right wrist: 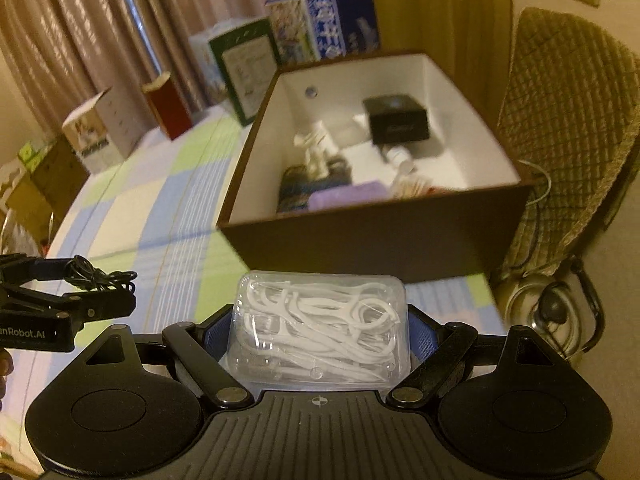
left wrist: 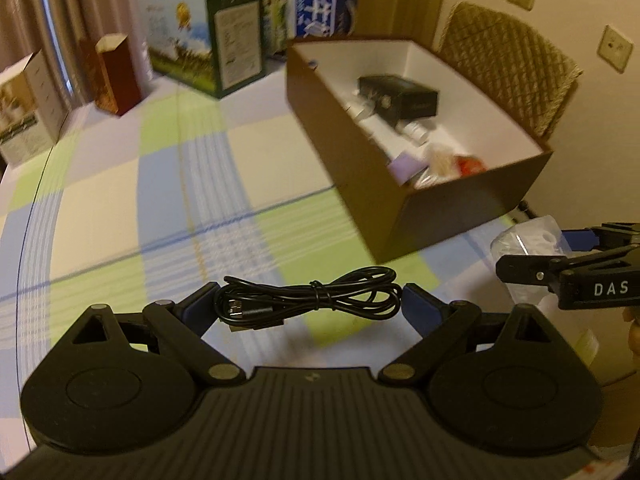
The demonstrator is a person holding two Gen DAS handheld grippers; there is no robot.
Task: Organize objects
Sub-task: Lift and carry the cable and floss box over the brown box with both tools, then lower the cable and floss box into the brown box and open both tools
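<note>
Carrying the last two: your left gripper [left wrist: 308, 300] is pinching the cable [left wrist: 308, 298], your right gripper [right wrist: 320, 328] is clamping the floss case [right wrist: 320, 326]; the box [right wrist: 376, 236] is already holding several items.

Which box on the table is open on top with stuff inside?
The big brown box with white inside walls, nearest the grippers. It has no lid and holds a small black box and other bits. The printed cartons behind stand closed.
</note>
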